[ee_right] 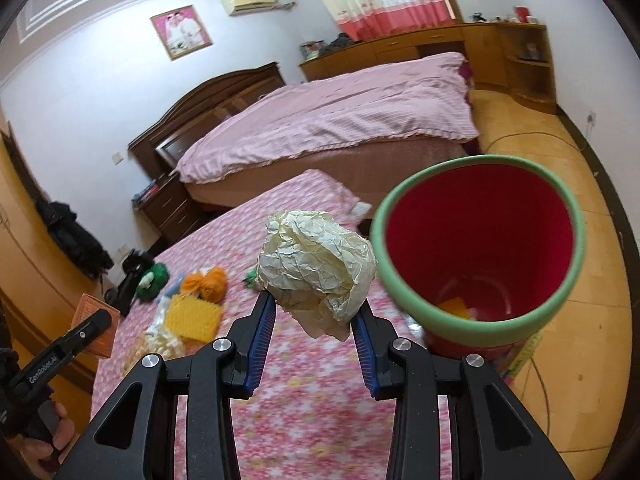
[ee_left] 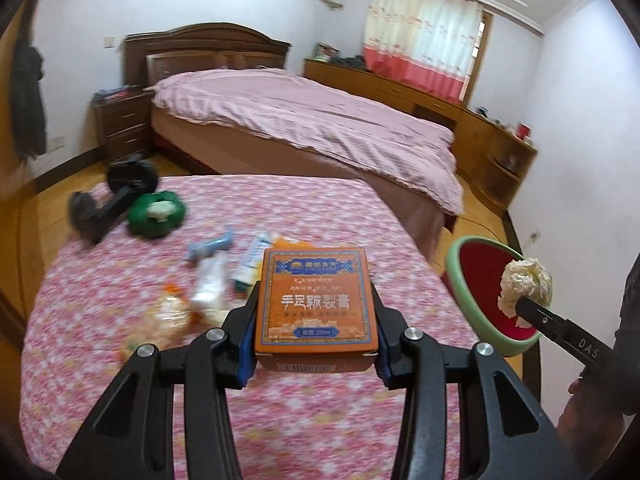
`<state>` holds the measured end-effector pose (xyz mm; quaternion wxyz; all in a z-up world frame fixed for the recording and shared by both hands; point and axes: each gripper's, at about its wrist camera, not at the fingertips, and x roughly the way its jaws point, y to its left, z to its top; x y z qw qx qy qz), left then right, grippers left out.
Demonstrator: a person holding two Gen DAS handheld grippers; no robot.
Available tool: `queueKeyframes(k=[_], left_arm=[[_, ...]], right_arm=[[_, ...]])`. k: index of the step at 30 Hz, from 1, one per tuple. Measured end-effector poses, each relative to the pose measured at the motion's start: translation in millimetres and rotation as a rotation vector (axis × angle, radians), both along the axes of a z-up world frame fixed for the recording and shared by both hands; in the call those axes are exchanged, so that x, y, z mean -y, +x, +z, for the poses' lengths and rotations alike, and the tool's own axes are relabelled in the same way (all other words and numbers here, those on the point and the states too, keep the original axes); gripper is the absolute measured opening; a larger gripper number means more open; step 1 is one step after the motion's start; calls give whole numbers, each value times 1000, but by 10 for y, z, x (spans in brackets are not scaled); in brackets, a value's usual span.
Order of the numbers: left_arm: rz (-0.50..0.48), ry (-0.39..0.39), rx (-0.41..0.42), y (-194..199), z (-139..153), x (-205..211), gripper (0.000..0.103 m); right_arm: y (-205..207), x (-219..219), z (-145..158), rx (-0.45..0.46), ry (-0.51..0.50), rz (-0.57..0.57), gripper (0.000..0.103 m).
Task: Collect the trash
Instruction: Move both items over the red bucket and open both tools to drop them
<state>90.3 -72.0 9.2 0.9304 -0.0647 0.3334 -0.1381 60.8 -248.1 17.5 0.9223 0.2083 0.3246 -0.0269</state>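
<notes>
Left gripper (ee_left: pixel 316 312): angled down over the table (ee_left: pixel 120 280), jaws clamped on an orange box (ee_left: pixel 316 304).
Right gripper (ee_right: pixel 316 312): angled down beside the bin (ee_right: pixel 404 292), jaws clamped on a paper ball (ee_right: pixel 316 268).

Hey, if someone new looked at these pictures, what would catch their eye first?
An orange box clamped in the left gripper fills the near view above the pink flowered table cover. The right gripper holds a crumpled paper ball beside a red bin with a green rim, right of the table.
</notes>
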Motion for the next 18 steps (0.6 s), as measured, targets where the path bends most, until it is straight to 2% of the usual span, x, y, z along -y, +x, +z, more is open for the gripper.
queueKeyframes(k=[11,18], left_arm=[[-164,18,-15,192,26,863,47],[-272,51,-34,365,-71,1404,47]], right_arm=[[-53,648,-127,-28,40,-136,40],[-70,976,-272,-60,50,-204,40]])
